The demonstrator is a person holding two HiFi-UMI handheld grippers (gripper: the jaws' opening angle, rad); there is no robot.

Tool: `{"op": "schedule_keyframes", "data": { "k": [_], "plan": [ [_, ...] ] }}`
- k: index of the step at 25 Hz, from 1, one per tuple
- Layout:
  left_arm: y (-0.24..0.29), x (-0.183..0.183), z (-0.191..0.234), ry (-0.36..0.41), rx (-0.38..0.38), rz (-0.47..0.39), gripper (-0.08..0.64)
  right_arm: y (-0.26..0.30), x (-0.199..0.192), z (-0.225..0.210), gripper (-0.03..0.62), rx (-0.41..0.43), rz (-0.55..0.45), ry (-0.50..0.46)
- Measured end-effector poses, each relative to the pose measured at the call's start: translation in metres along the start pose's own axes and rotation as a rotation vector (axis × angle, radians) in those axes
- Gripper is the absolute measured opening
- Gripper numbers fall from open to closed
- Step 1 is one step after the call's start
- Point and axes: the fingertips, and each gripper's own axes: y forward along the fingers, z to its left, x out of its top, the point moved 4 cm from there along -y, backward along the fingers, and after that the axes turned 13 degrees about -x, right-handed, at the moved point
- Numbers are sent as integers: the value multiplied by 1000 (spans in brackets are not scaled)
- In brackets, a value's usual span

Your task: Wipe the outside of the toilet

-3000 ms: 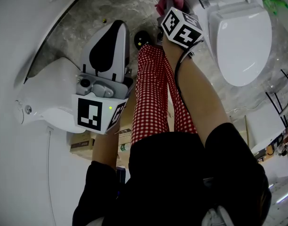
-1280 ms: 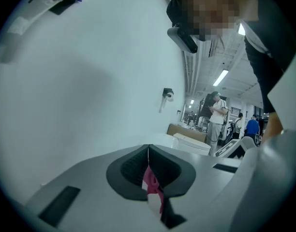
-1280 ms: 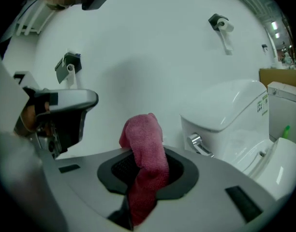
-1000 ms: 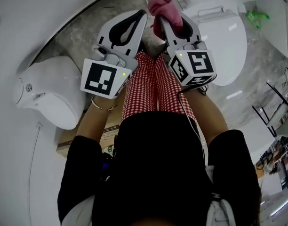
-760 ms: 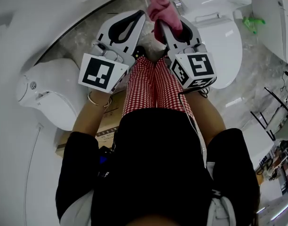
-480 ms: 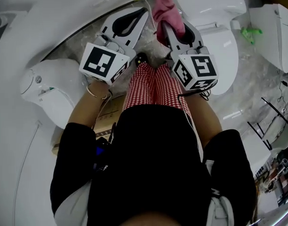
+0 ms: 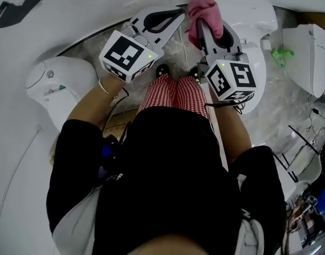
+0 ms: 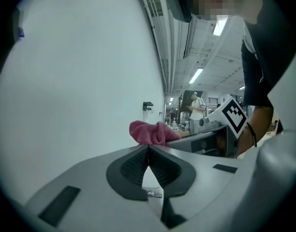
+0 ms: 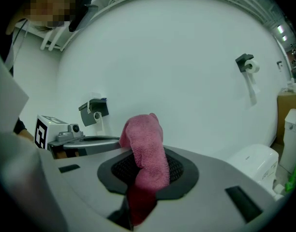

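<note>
In the head view, a white toilet [image 7: 258, 20] with its lid down stands in front of the person, partly behind my right gripper [image 7: 203, 21]. That gripper is shut on a pink cloth [image 7: 203, 8], which bunches up past its tips; the right gripper view shows the cloth [image 9: 147, 151] pinched between the jaws [image 9: 146, 164] and held in the air before a white wall. My left gripper [image 7: 178, 11] is held up beside it, apart from the toilet. Its jaws [image 8: 148, 148] are shut with nothing between them. The cloth [image 8: 151, 132] shows just past them.
A second white toilet [image 7: 61, 86] stands at the left and a third fixture [image 7: 311, 47] at the far right. The person's red checked trousers [image 7: 176, 95] and shoes are below the grippers. Toilet-roll holders [image 9: 94, 109] [image 9: 246, 64] hang on the wall.
The right gripper has drawn back from beside the toilet with the cloth still in it. Both grippers have risen side by side, further up the head view.
</note>
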Motion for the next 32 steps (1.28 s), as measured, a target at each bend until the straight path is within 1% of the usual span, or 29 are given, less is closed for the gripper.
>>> {"op": "schedule_keyframes", "data": {
  "k": [4, 9, 11, 14, 17, 20, 25, 32],
  "plan": [
    [-6, 20, -7, 12, -44, -6, 11, -4, 21, 13, 97, 40, -35, -8],
    [-21, 42, -8, 60, -48, 8, 11, -7, 40, 27, 97, 60, -67, -50],
    [-30, 50, -3, 57, -48, 12, 11, -6, 48, 34, 97, 72, -70, -49],
    [-38, 56, -2, 26, -49, 1, 11, -9, 57, 39, 97, 86, -85, -50],
    [-50, 59, -1, 21, -42, 1, 11, -9, 61, 45, 97, 89, -106, -50],
    [-58, 73, 3, 53, -25, 22, 11, -9, 73, 52, 97, 106, -118, -45],
    [-63, 90, 5, 82, -15, 19, 11, -11, 86, 65, 97, 156, -138, -43],
    [-66, 95, 1, 107, -1, 15, 11, -12, 92, 77, 97, 195, -157, -47]
  ]
}}
